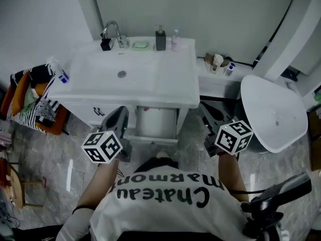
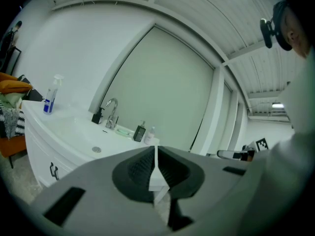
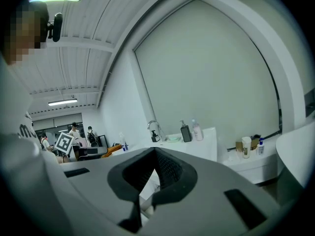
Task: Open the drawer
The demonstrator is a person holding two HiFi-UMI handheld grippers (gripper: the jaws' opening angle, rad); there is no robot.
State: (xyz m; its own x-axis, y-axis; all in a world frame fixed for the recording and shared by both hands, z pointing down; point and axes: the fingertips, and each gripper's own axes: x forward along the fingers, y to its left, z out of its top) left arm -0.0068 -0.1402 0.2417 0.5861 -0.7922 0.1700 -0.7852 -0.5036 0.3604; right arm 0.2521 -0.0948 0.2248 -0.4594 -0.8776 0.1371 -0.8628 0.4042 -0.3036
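**Fig.** Person at a white vanity [image 1: 150, 92], head view plus both gripper views.

**State.** Left gripper [image 2: 156, 149]: jaws shut tip to tip, nothing betw. them. Right gripper [image 3: 155, 154]: jaws likewise meet at the tips, empty. Both are held about level, pointing over the countertop. The drawer [image 1: 156, 122], taken to be the centre front under the basin, lies betw. the two grippers and below them. Neither gripper touches it.

**Risks (judgement).**
- Shut jaws can't take a pull, so approaching w/o opening them would only bump the front.
- The handle [image 1: 99, 111] sits on the left cabinet front, not the centre one, and grabbing it may open the wrong unit.
- The person stands close to the front, so a drawer pulled out may hit the legs.
- A gripper swung across the top could knock the soap bottle [image 1: 160, 39].

**Hidden / unclear.**
- Drawer front is steeply foreshortened, and no pull is visible on it.
- Can't tell if the drawer is fully closed.
- Its lower edge is cut off by the person's shirt [image 1: 165, 205].
- Neither gripper view shows the drawer.
- The left gripper view shows only the side-front handle, at its lower-left edge.
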